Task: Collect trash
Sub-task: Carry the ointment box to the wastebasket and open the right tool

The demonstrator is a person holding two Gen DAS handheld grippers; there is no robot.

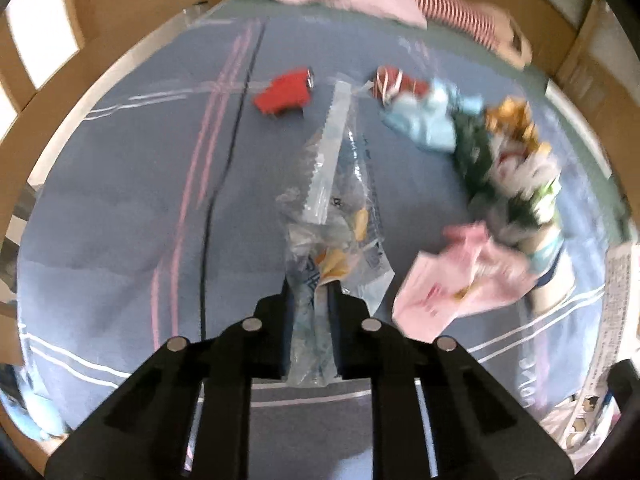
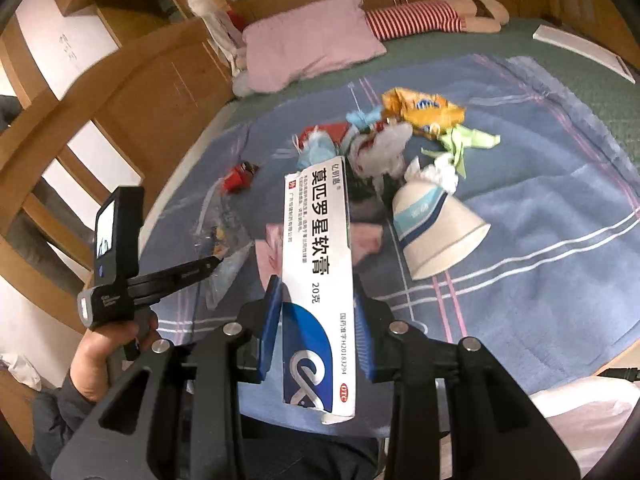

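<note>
Over the blue striped blanket [image 2: 540, 240] on the bed, you had both tools loaded. Your left gripper [image 1: 310, 292] was clamped on a clear plastic wrapper [image 1: 336, 200], whose long axis ran straight ahead, away from the fingers. Your right gripper [image 2: 316, 312] pinched a white ointment box [image 2: 318, 264] across its narrow sides, the box also pointing forward along the fingers.

What remained lay ahead of both tools: a heap of crumpled wrappers [image 2: 384, 148], a paper cup [image 2: 432, 228] tipped on its side, a pink wrapper [image 1: 452, 280] and a small red piece [image 1: 286, 90]. The heap sat nearer your right side, the red piece nearer your left.

I saw no bin or bag in either view, so I judged that both loads needed dropping off before you reached again. A pink pillow [image 2: 308, 52] lay well beyond the heap, out of the way.
</note>
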